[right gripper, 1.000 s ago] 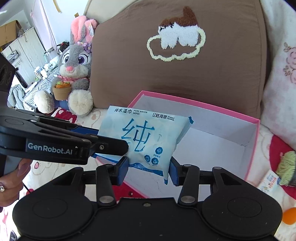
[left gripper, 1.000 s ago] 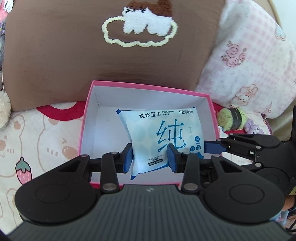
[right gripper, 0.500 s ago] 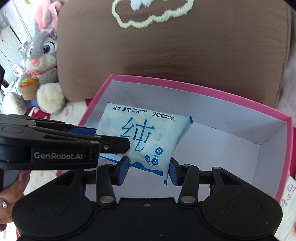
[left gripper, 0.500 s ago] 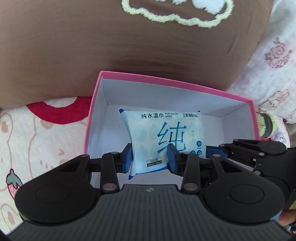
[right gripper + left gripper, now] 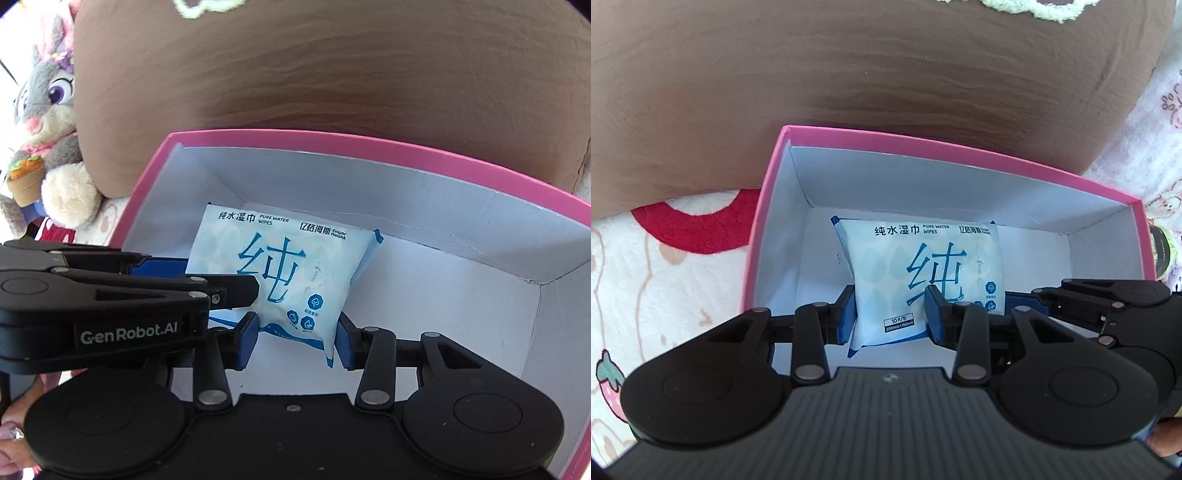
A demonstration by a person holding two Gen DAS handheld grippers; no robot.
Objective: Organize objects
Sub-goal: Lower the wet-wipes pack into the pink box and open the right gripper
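We are holding the wet wipes pack (image 5: 919, 273) with both tools — the left gripper (image 5: 891, 316) is clamped across its near left part, and the right gripper (image 5: 295, 338) is pinching its near right corner, blue pads pressing the film on both sides. The pack is hanging inside the pink box (image 5: 953, 157), low between the white walls and toward the back left corner; we cannot tell whether its far edge is already touching the floor of the box. Judging the task, the carry looks nearly done: the pack is in over the rim, and what is left seems to be setting it flat, letting go with both tools and pulling out — then fetching whatever else is waiting. Nothing else is sitting in the box as far as we are seeing. Outside it, a yarn ball (image 5: 1161, 254) is peeking past the right rim, probably still to be sorted. The surface is a soft printed blanket (image 5: 665, 295) with a strawberry and red shapes, so the box may be sitting a little unevenly. A big brown cushion (image 5: 849, 74) is leaning right behind the box, a plush rabbit (image 5: 48, 122) is sitting to the left, and a floral pillow (image 5: 1167, 122) is showing at the right. A hand (image 5: 14, 439) with a ring is gripping the left tool.
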